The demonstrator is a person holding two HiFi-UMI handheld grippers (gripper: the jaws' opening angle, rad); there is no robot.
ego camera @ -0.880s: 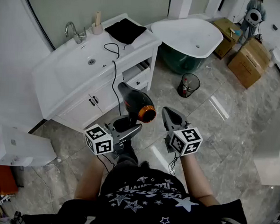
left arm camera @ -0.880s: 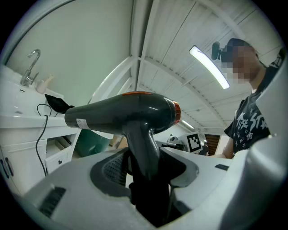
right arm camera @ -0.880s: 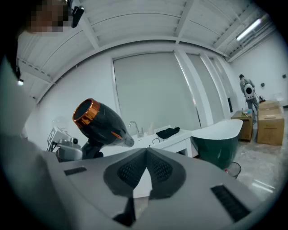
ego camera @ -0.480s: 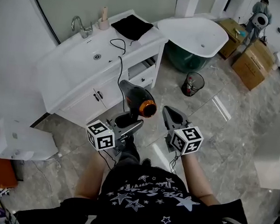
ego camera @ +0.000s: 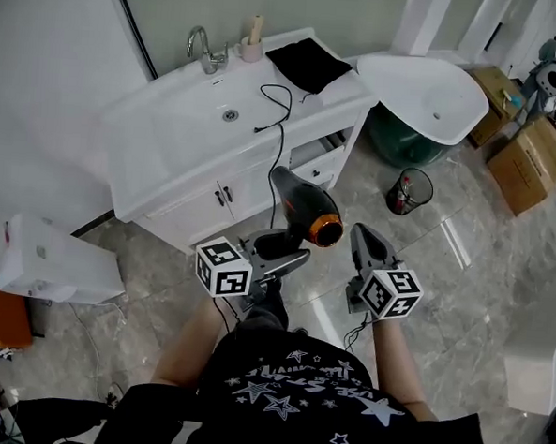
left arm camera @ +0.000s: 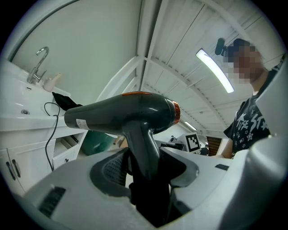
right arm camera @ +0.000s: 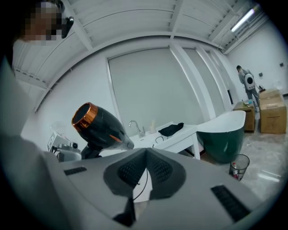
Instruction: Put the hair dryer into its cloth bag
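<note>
Bathtub (ego camera: 427, 89), white inside, green outside, right of vanity (ego camera: 182, 178). Basin (ego camera: 195, 117) in vanity top; cord (ego camera: 281, 141) looped beside it, hanging over front edge. Mesh bin (ego camera: 410, 190) on floor, small red item inside. Cup (ego camera: 252, 48) by faucet (ego camera: 204, 50), pale stick upright in it. Black cloth bag (ego camera: 309, 63) flat on vanity top, well apart from hair dryer (ego camera: 304, 207). Hands: left gripper (ego camera: 290, 255) level, clamped on dryer handle, orange-ringed end toward right gripper (ego camera: 361, 238); that one tilted slightly down, jaws together, empty.

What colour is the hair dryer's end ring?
Orange ring on the hair dryer; best in right gripper view.
</note>
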